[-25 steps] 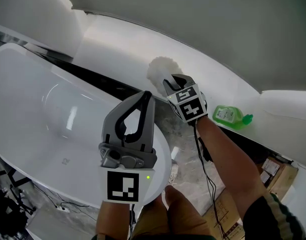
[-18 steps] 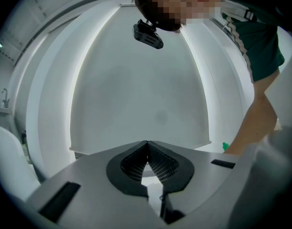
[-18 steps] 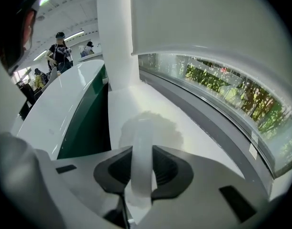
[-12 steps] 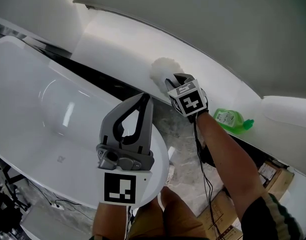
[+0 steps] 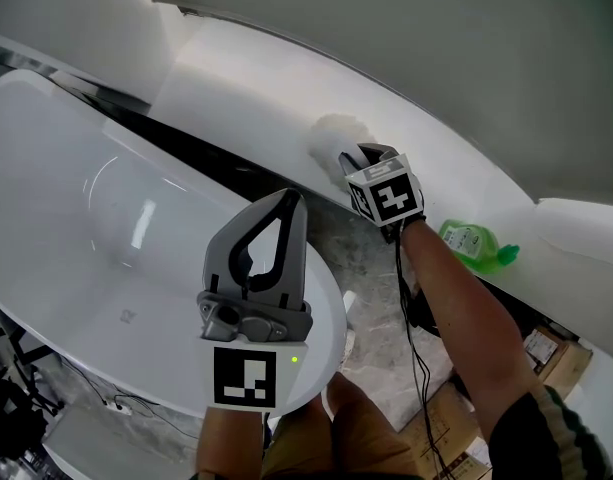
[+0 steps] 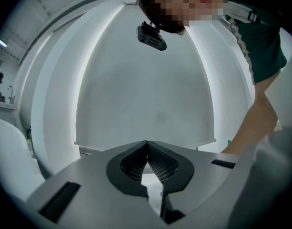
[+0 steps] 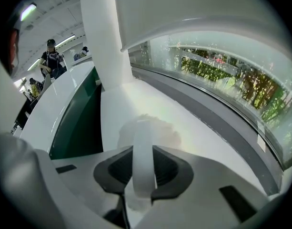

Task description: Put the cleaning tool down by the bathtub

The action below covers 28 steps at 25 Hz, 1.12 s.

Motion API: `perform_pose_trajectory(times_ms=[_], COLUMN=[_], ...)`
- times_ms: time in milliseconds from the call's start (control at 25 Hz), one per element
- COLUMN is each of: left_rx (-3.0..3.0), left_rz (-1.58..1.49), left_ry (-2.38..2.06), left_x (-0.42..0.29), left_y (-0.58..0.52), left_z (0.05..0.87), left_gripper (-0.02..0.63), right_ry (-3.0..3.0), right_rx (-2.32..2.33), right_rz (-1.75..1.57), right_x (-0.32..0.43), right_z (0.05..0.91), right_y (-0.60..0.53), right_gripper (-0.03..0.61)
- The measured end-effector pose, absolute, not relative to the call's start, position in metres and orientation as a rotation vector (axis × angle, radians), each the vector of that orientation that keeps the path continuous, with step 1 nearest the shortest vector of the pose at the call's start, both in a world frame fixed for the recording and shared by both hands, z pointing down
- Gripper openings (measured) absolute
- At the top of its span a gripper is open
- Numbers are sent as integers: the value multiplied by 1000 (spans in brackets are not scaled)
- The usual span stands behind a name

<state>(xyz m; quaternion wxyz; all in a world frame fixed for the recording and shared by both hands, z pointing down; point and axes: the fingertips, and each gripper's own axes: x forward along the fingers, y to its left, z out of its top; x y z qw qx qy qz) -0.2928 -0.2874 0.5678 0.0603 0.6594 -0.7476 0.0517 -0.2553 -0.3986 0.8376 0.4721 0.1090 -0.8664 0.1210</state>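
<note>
Fingers (image 7: 170,171) of right gripper (image 5: 352,160) part-way closed, clamped on white handle of tool (image 7: 143,159). Fluffy head (image 5: 334,131) low over white ledge (image 5: 236,88), upper centre of head view, just beyond tub (image 5: 56,198); contact unclear. Release not yet made, probably the only step left. Left gripper (image 5: 292,198), lower centre: fingers (image 6: 131,163) together, empty.

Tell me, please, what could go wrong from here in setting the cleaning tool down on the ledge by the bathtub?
1. The right tongs grip the cleaning tool by its slim handle near the edge of the ledge. Released there, it might slip into the dark gap beside the bathtub.
2. The green bottle sits on the ledge close to the person's forearm, so pulling back could knock it.
</note>
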Motion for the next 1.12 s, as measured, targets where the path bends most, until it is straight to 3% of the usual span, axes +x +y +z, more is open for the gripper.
perform_pose_trajectory(times_ms=[960,1120], left_rx=[1969,1975], left_rz=[162,171], left_ry=[-2258,-2251], left_x=[-283,-282], left_y=[-286,-286], left_z=[578,578], left_gripper=[6,6], right_ry=[-2244,-2250], right_rx=[257,241], right_rz=[236,249], right_x=[-255,-256], right_z=[834,833], right_y=[-397,-393], right_gripper=[97,143])
